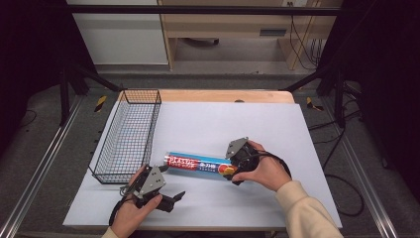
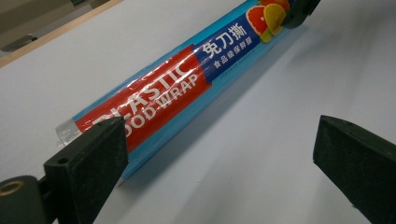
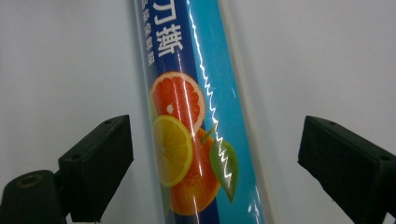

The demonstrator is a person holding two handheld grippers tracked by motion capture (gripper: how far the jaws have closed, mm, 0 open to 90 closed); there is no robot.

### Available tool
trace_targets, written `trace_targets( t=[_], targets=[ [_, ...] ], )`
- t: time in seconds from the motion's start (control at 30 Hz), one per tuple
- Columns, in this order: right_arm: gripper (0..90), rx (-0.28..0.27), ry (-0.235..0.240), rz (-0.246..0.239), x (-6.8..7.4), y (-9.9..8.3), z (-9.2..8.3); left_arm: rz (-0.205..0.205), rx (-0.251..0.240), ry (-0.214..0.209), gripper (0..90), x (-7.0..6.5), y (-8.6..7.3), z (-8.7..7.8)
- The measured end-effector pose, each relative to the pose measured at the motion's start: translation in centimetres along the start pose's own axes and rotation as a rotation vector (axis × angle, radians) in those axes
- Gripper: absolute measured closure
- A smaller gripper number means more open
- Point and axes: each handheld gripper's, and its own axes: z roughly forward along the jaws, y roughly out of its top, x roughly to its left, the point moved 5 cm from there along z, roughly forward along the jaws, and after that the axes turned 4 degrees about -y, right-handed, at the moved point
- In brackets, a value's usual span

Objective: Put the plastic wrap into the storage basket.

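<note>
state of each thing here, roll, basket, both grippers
plastic wrap roll: lying flat on the white sheet, sealed in its wrapper, not gripped
wire basket: upright at the sheet's left edge, empty
left gripper: open, beside the roll's near end, holding nothing
right gripper: open, fingers either side of the roll's fruit end, not pressing

My left gripper (image 1: pixel 171 199) sits low in my left hand (image 1: pixel 133 210), just near the wrap roll (image 1: pixel 198 162) and off its left end, jaws spread wide with nothing between the pads. My right hand (image 1: pixel 265 171) wraps my right gripper (image 1: pixel 229 171) at the roll's right end, forearm in a cream sleeve coming in from the lower right. In the right gripper view its jaws stand apart on either side of the roll, both pads clear of it.
</note>
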Motion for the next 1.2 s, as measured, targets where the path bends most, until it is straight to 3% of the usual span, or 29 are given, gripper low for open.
trace_targets(
  t=[0.23,0.43,0.6,0.7,0.8,0.93,1.03,1.13,1.2],
  targets=[
    [12.0,0.044,0.038,0.008,0.1,-0.5,2.0,-0.001,0.006,-0.007,3.3,0.0,0.0,0.0],
    [22.6,0.075,0.055,-0.005,-0.1,-0.6,2.4,0.0,0.01,-0.015,3.3,0.0,0.0,0.0],
    [27.3,0.162,0.056,-0.029,0.1,-0.6,3.0,0.0,0.015,-0.017,3.3,0.0,0.0,0.0],
    [28.6,0.166,0.061,-0.014,0.1,-0.5,3.0,0.004,0.017,-0.018,3.3,-0.1,0.0,-0.1],
    [29.4,0.148,0.051,-0.037,0.2,-0.5,2.9,0.005,0.008,-0.024,3.4,-0.2,0.3,-0.2],
    [30.1,0.124,0.031,-0.072,0.5,-0.6,2.5,0.032,0.005,-0.03,3.5,0.0,1.3,-0.7],
    [30.1,0.098,-0.001,-0.115,0.6,-0.4,1.6,0.114,0.045,-0.013,3.5,0.8,2.3,-1.0],
    [30.0,0.081,-0.003,-0.132,0.7,-0.1,0.2,0.124,0.047,-0.02,3.9,1.2,3.0,-0.9],
    [30.1,0.083,-0.005,-0.134,0.8,0.0,-0.9,0.162,0.064,-0.019,3.8,2.0,4.5,-0.7]
  ],
)
